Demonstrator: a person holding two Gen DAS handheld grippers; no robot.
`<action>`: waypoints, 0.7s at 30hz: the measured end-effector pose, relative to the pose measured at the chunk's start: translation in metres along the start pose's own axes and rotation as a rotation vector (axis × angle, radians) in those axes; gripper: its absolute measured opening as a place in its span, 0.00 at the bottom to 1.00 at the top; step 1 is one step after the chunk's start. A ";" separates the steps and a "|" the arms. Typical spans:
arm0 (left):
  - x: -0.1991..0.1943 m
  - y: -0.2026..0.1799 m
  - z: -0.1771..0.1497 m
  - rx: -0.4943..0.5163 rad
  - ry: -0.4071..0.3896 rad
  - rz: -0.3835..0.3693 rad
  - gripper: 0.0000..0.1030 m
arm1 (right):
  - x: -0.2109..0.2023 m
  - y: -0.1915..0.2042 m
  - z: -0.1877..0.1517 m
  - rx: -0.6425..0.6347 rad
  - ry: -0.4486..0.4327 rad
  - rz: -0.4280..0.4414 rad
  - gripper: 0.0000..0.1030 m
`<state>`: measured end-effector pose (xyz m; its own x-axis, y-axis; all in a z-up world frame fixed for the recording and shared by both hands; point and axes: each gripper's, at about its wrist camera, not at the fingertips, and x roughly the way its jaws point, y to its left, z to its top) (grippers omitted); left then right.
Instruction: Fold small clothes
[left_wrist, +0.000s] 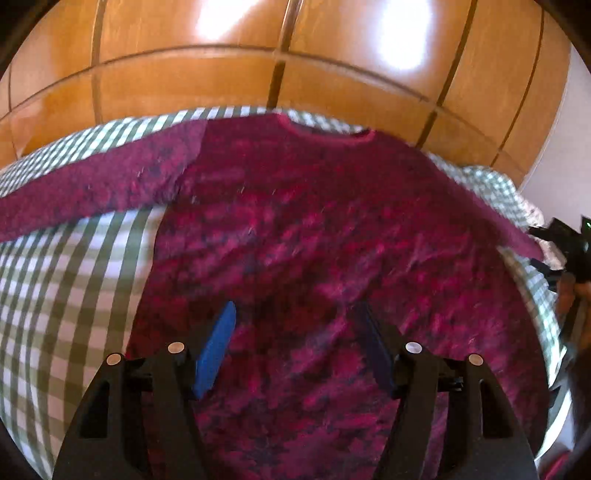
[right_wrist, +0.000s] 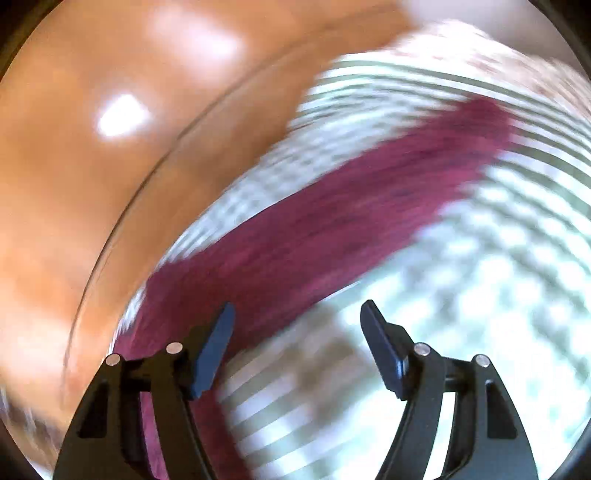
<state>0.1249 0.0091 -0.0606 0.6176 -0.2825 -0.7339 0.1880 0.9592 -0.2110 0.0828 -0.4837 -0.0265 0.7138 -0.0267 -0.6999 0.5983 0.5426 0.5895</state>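
Observation:
A magenta long-sleeved sweater (left_wrist: 314, 236) lies flat on a green-and-white checked cloth (left_wrist: 62, 295), neckline at the far side, one sleeve (left_wrist: 92, 188) stretched out to the left. My left gripper (left_wrist: 297, 314) is open and empty, hovering over the sweater's lower body. The right wrist view is blurred by motion; it shows the other sleeve (right_wrist: 332, 229) running diagonally across the checked cloth (right_wrist: 480, 295). My right gripper (right_wrist: 297, 314) is open and empty, just above the near edge of that sleeve.
A glossy wooden wardrobe (left_wrist: 258, 66) stands behind the bed and also shows in the right wrist view (right_wrist: 92, 184). The other gripper and a hand (left_wrist: 569, 266) show at the right edge of the left wrist view.

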 end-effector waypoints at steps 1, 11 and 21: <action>0.003 0.001 -0.001 -0.018 0.014 -0.007 0.64 | 0.003 -0.012 0.010 0.037 0.001 -0.014 0.68; 0.008 0.004 -0.005 -0.036 0.010 -0.038 0.71 | 0.043 -0.032 0.073 0.083 0.001 -0.115 0.19; 0.010 0.004 -0.004 -0.037 0.008 -0.065 0.77 | 0.003 0.114 0.030 -0.367 -0.094 0.022 0.10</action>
<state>0.1286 0.0103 -0.0711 0.5986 -0.3443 -0.7233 0.1994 0.9386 -0.2817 0.1638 -0.4475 0.0509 0.7655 -0.0787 -0.6385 0.4239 0.8083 0.4086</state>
